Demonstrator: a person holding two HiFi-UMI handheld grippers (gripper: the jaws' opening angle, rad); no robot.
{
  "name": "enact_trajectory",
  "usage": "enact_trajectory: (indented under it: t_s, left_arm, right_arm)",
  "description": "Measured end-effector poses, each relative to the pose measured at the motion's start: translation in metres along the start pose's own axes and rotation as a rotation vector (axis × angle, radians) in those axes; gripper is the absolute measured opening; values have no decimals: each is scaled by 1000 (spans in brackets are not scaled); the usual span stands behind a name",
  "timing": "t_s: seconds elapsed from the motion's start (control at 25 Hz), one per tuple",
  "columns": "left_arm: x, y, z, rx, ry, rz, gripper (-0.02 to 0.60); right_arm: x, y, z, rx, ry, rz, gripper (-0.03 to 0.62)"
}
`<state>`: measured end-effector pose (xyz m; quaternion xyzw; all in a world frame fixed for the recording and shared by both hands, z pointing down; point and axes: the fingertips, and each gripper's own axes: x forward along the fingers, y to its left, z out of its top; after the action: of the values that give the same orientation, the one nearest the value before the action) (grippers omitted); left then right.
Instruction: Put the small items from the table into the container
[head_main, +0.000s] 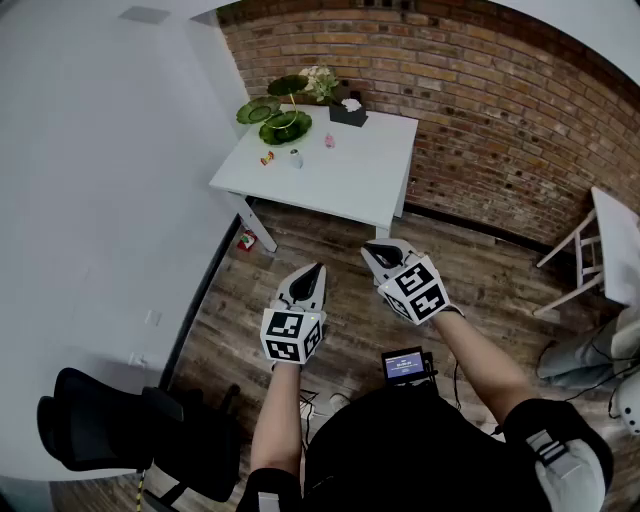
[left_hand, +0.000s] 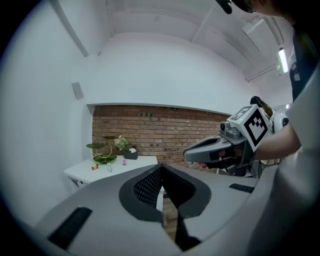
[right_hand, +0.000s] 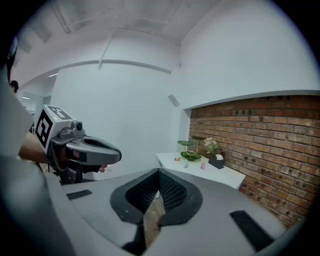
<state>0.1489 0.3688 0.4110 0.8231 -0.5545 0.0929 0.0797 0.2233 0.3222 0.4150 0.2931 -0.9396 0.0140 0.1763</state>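
Observation:
A white table (head_main: 345, 180) stands far ahead against the brick wall. Near its back left corner lie a small red-and-yellow item (head_main: 267, 157), a small pale bottle (head_main: 296, 158) and a pink item (head_main: 329, 141). Beside them stands a green tiered dish (head_main: 285, 126). My left gripper (head_main: 318, 268) and right gripper (head_main: 370, 250) hover side by side over the wooden floor, well short of the table. Both are shut with nothing between their jaws. The left gripper view shows the table (left_hand: 125, 162) beyond the jaws and the right gripper (left_hand: 187, 152) alongside.
A black box with white flowers (head_main: 348, 112) sits at the table's back edge. A red object (head_main: 246, 240) lies on the floor by the table leg. A black office chair (head_main: 120, 430) is at my left, a white chair (head_main: 590, 250) at far right.

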Motion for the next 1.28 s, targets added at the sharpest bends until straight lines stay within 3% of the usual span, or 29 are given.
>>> enact_trajectory:
  t_s: [0.92,1.28]
  left_arm:
    - [17,-8,-9,-40,18,-23,9]
    - [49,-18,-6,-32,30,4,9]
  right_arm:
    - [1,-12,-22,9,42,19,15]
    - [-2,-49,-31,14,46,44,15]
